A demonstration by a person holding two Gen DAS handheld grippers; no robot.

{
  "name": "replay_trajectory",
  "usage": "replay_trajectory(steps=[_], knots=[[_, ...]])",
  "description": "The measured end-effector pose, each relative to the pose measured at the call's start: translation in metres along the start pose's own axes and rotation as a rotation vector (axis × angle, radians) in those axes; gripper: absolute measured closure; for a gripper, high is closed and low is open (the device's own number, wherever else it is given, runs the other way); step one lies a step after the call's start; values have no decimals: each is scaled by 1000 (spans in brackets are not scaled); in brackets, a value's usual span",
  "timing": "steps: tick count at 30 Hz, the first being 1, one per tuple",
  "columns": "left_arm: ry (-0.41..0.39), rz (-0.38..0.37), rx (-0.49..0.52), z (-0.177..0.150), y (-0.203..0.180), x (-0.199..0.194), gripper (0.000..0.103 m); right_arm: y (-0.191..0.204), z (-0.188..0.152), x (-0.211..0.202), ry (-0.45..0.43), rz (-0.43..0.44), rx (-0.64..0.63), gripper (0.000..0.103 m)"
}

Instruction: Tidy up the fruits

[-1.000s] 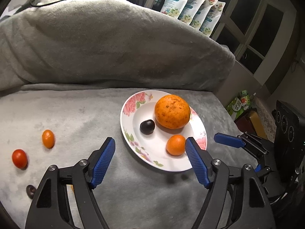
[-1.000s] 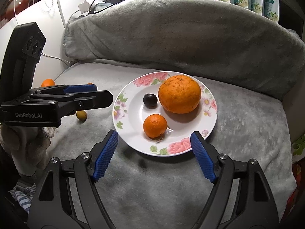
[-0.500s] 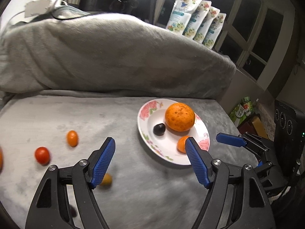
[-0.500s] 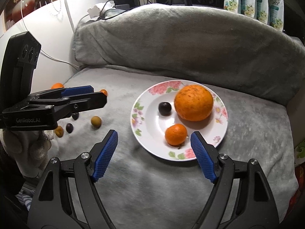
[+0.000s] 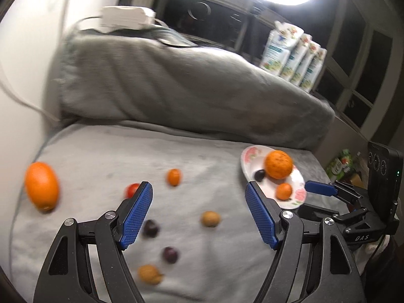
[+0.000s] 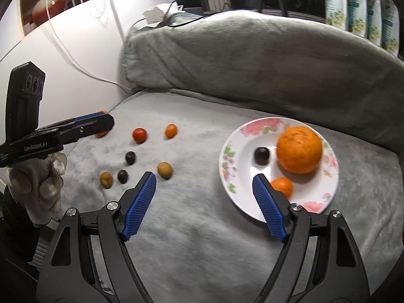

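Both claws wide open and empty: left claw above the scattered fruit, right claw near the front rim of the white floral china plate.

On the plate: large speckled orange, small mandarin partly behind a right claw finger, dark round plum. Loose on the grey plush blanket, well apart from the plate: red cherry tomato, small orange kumquat, two dark plums and, two tan round longan-like fruits and. Further left, a big oval orange fruit, mostly hidden behind the left claw in the right wrist view. Left wrist view blurred, so fine detail uncertain.

Probably about a third done, judging by three pieces plated and seven still out.

Handling, as judgement: small fruits light, round, smooth-skinned, apt to roll or squirt out of a pinch; soft blanket likely to give underneath and damp rolling. Tomato and plums thin-skinned, easily bruised or split, so gentle closing only. Best hold across the widest part, pads on opposite sides at the equator; kumquat across its short axis. Oval orange fruit heavier and firmer, needing nearly the full opening, gripped across its narrow waist. Plate brittle and slick; set down low rather than dropped.
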State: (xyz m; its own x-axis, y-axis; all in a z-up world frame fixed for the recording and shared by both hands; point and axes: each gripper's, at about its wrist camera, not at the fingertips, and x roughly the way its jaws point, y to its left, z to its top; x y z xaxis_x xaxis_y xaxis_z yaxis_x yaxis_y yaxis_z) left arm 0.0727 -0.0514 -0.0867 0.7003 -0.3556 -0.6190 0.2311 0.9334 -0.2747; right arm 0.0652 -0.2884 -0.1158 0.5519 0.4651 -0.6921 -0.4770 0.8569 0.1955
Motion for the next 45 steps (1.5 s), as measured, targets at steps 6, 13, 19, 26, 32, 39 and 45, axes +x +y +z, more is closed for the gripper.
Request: replay_trajectory(steps=[6,13,19,26,32,39,45], knots=[[-9,65,-47,-12,32,-19,27,20,4,13,19,45,-36,22],[32,92,-74,-42,51,-27,28,35,8,31,41,81,-50,22],[81,79,-82,-65,54,-24,30,46,8,50,69,101,-67,22],[137,72,-50,-80,47,-11,50,55,6,75,108,95,-78,25],[178,62,-37,-89,44,2,63,59,5,99,151,77,-85,43],[200,65,-30,-93,45,14,69,59,6,121,181,55,-83,52],[212,61,-27,-91,45,23,74,58,4,133,203,47,-84,55]])
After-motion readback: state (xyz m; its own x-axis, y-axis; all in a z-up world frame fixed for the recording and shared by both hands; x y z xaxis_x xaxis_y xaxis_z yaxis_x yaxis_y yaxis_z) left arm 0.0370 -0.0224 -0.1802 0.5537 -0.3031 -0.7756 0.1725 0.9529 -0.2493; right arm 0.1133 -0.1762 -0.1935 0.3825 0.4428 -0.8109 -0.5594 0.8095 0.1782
